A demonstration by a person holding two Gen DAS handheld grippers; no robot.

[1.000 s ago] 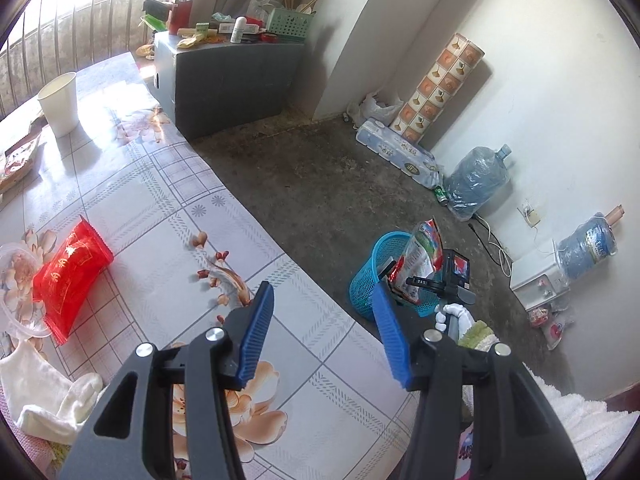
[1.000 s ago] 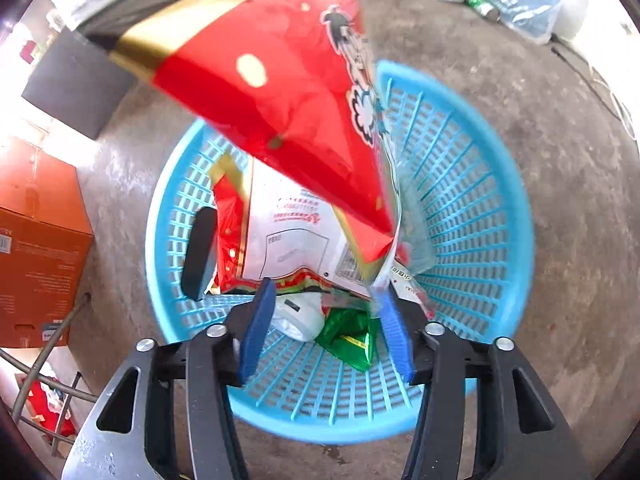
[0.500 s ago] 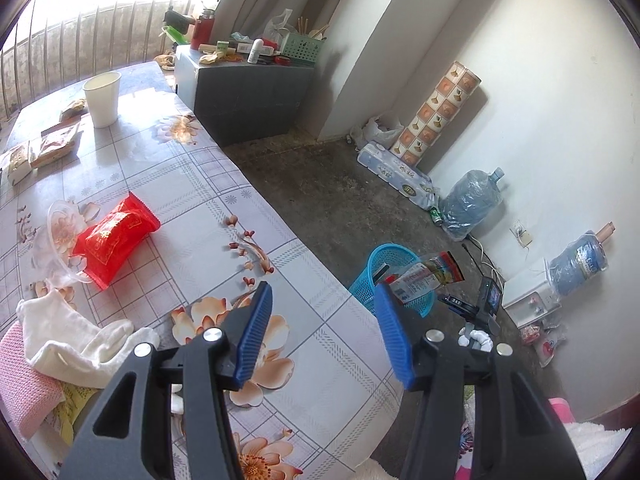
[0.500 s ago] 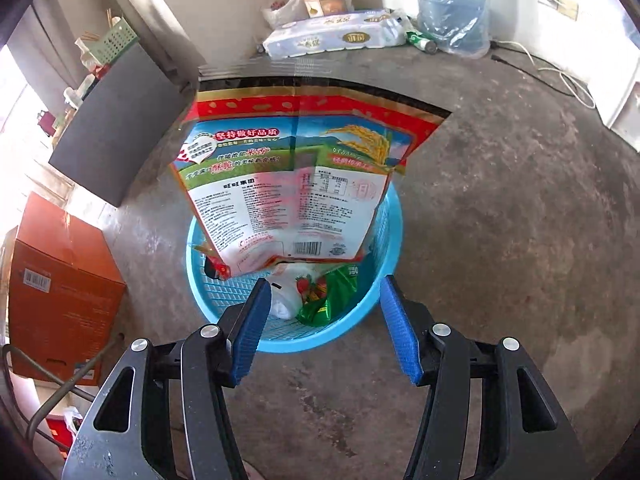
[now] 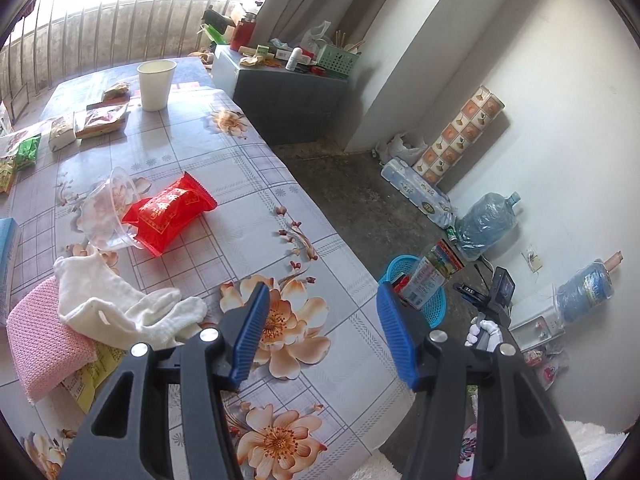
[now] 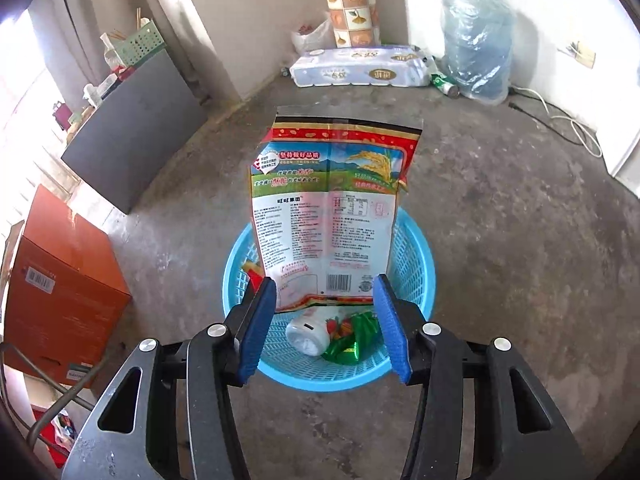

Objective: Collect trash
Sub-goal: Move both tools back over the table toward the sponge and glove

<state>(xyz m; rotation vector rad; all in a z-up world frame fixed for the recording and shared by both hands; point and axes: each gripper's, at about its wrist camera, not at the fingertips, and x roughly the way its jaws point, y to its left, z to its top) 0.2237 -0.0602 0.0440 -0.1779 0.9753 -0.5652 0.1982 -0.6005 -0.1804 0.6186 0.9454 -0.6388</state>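
A big printed snack bag (image 6: 328, 216) stands upright in my blue mesh basket (image 6: 412, 264). A white bottle (image 6: 308, 334) and green wrapper (image 6: 348, 346) lie at its near bottom.

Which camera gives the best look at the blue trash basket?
The right wrist view: the blue basket sits centred, its contents visible under a big snack bag. The left wrist view shows it small, partly behind a claw finger.

blue latticed plastic basket (image 6: 412, 264), lower centre: matt | large printed snack bag (image 6: 328, 216) standing in it: glossy film | red foil packet (image 5: 170, 212), left centre: shiny, crinkled | counter (image 5: 248, 240) cover: smooth, glossy floral vinyl | white cloth (image 5: 120, 304), lower left: soft, matt | floor (image 6: 500, 220): rough concrete
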